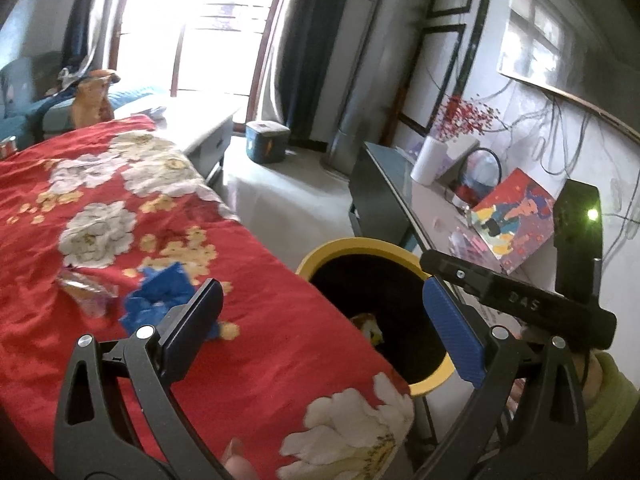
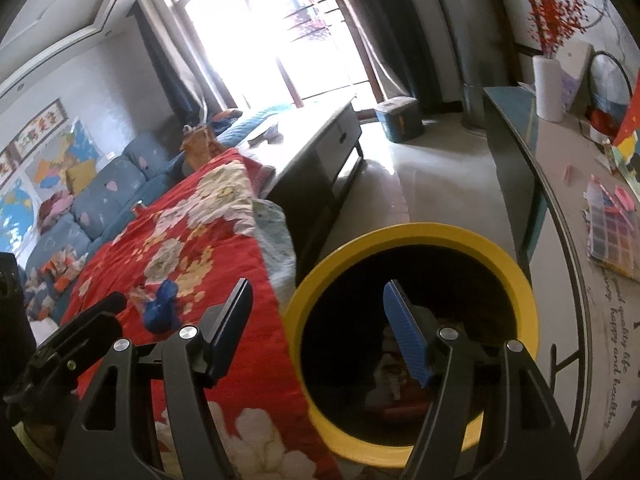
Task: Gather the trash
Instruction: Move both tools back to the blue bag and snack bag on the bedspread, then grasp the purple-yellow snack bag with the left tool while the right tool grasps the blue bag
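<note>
- Daylight floods in through the window (image 1: 200, 28), which is blown out to pure white in both views.
- The bin (image 2: 412, 236) interior is deeply shadowed.
- Fisheye bending curves the edges, with dark corners.
- Slight overall softness and blur.

Red floral blanket (image 1: 120, 208) covers the near surface. Blue sofa (image 2: 100, 196) stands along the far wall. White vase (image 2: 550, 88) with red sprigs stands on the side table (image 2: 560, 184). Teal box (image 1: 267, 142) sits on the floor.
</note>
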Available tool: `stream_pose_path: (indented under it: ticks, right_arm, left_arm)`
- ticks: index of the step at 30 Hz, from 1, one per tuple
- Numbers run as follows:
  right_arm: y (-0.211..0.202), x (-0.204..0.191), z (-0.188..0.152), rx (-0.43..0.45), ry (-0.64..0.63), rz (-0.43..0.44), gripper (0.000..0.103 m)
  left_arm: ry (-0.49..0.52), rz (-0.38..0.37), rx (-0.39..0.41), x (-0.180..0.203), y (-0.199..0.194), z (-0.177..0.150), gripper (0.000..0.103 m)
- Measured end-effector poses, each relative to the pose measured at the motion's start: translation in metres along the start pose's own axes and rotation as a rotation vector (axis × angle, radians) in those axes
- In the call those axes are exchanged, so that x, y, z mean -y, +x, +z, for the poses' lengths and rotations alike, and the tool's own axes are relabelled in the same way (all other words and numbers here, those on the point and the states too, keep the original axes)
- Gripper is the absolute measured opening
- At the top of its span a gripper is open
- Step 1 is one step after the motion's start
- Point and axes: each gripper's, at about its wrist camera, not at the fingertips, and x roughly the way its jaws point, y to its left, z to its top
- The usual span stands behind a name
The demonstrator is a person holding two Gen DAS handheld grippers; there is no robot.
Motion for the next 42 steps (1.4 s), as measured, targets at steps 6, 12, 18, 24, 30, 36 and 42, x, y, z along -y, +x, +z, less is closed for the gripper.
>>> stream_pose_path:
  ticks: [6,12,18,24,30,36,42]
  right_arm:
    - [0.004,-0.030,-0.003,-0.014,-0.062,0.040,0.065]
    - [0.017,-0.068,-0.007,-0.045,-0.130,0.081,0.066]
    - [0.029,-0.097,-0.011,-0.069,-0.182,0.113,0.069]
    - [0.044,-0.122,-0.014,-0.097,-0.222,0.141,0.069]
    - [0.066,-0.141,-0.017,-0.137,-0.258,0.165,0.069]
    - [0.098,-0.154,-0.021,-0.200,-0.275,0.179,0.068]
    - [0.131,-0.156,-0.027,-0.267,-0.264,0.173,0.057]
  left_arm:
    - [-0.048,0.054,0.027,-0.027,-0.013,-0.001,0.092]
    - [-0.110,0.101,0.057,-0.059,-0.029,-0.004,0.092]
    - [-0.168,0.145,0.085,-0.089,-0.044,-0.007,0.092]
    - [-0.223,0.180,0.090,-0.115,-0.050,-0.012,0.092]
    - [-0.297,0.222,0.073,-0.144,-0.049,-0.018,0.092]
    - [-0.379,0.211,0.042,-0.168,-0.041,-0.025,0.092]
    - [-0.458,0.161,0.000,-0.184,-0.022,-0.029,0.079]
